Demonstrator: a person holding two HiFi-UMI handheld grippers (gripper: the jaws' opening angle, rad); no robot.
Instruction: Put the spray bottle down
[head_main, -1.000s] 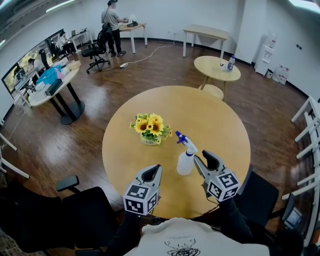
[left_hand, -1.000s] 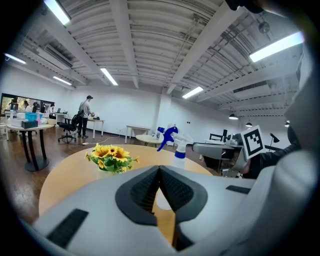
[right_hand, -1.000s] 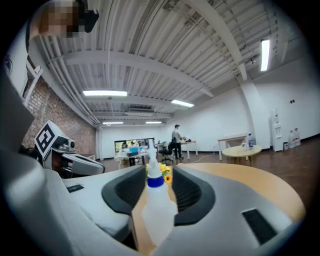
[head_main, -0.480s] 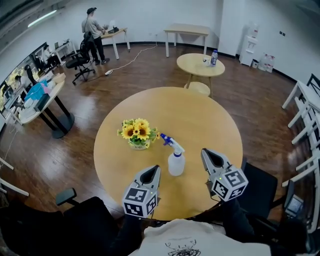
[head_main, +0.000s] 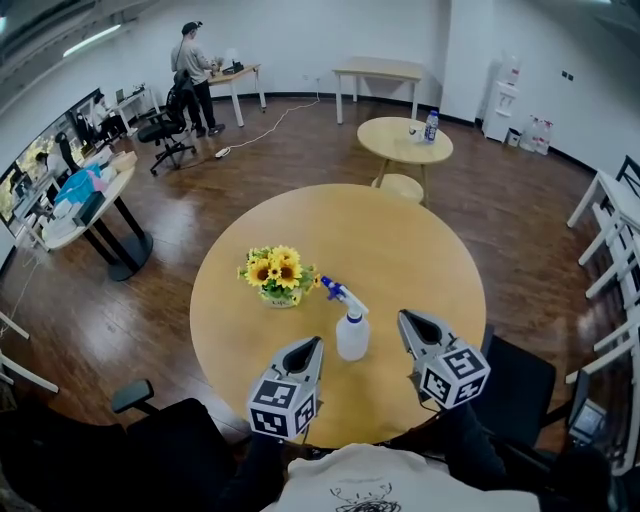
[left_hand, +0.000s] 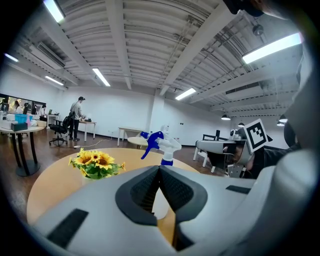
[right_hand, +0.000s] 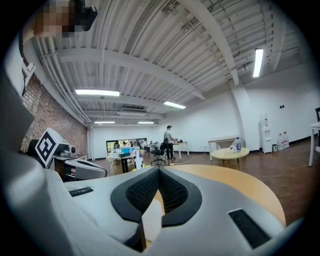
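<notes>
A white spray bottle (head_main: 351, 335) with a blue trigger head stands upright on the round wooden table (head_main: 400, 250), just right of a pot of sunflowers (head_main: 277, 272). My left gripper (head_main: 310, 343) hangs a little in front and to the left of the bottle, shut and empty. My right gripper (head_main: 404, 318) hovers to the bottle's right, apart from it, shut with nothing held. In the left gripper view the bottle (left_hand: 165, 147) rises behind the closed jaws (left_hand: 160, 167), with the sunflowers (left_hand: 96, 163) to the left. The right gripper view shows closed jaws (right_hand: 159, 170) over the tabletop.
Black chairs stand at the table's near edge on the left (head_main: 150, 420) and right (head_main: 520, 385). A small round table (head_main: 390, 145) with a water bottle (head_main: 431, 126) is behind. A person (head_main: 192, 55) stands at a far desk. White chairs (head_main: 610, 230) line the right.
My right gripper has drawn away from the spray bottle to the right and its jaws have closed. The bottle stays standing on the table. My left gripper has barely shifted.
</notes>
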